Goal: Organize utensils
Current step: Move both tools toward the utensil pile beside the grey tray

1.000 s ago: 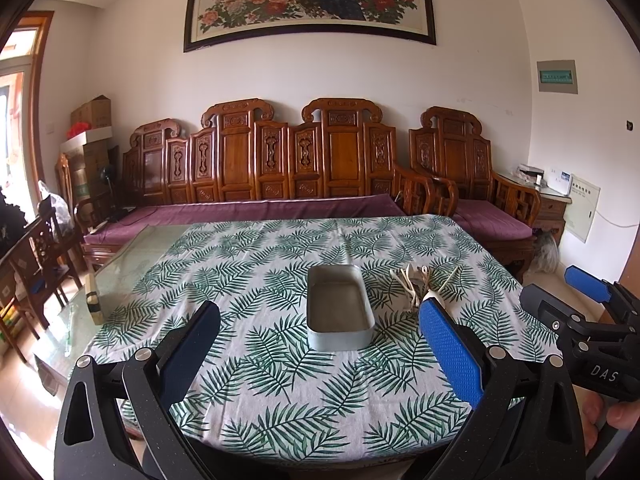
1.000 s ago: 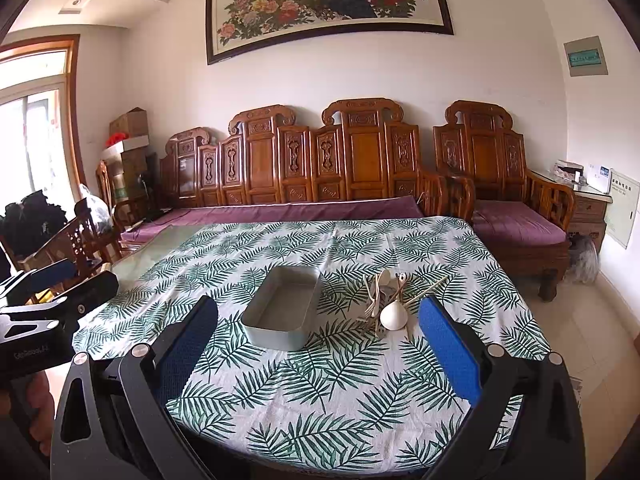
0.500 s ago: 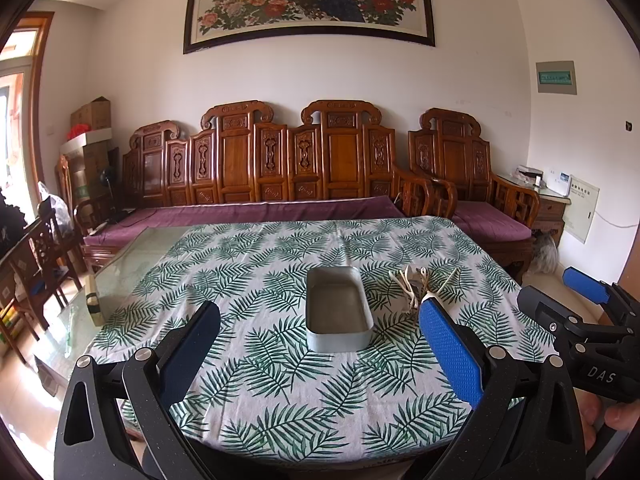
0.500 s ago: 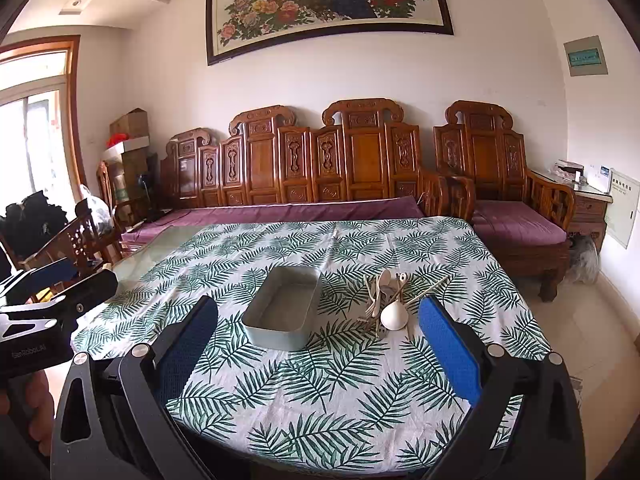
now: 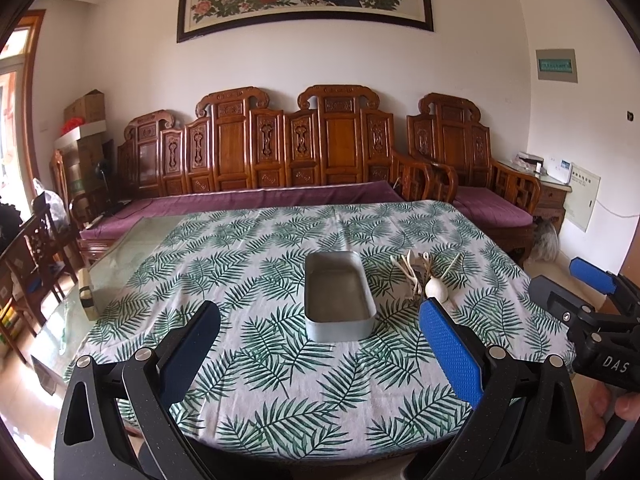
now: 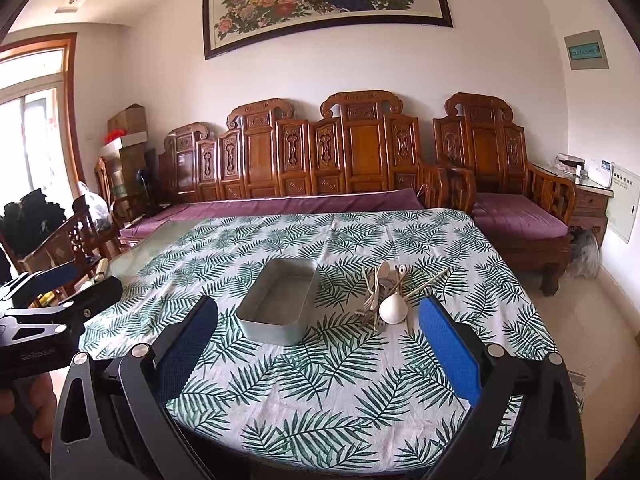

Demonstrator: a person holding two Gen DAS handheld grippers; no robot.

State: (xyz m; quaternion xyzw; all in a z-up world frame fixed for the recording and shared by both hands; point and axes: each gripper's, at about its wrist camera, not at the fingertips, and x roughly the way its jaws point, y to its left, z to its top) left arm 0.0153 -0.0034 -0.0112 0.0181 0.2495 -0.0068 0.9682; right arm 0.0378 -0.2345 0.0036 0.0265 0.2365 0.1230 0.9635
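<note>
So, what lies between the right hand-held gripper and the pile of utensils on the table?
Only bare leaf-print tablecloth. The right wrist view shows nothing lying between the open right hand-held gripper and the utensils; the metal tray sits beside them.

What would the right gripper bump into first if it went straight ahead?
Probably the gray tray, or the tablecloth just before it. The right gripper has its jaws wide open, and the tray sits between them, slightly left of centre. Depth is hard to judge.
</note>
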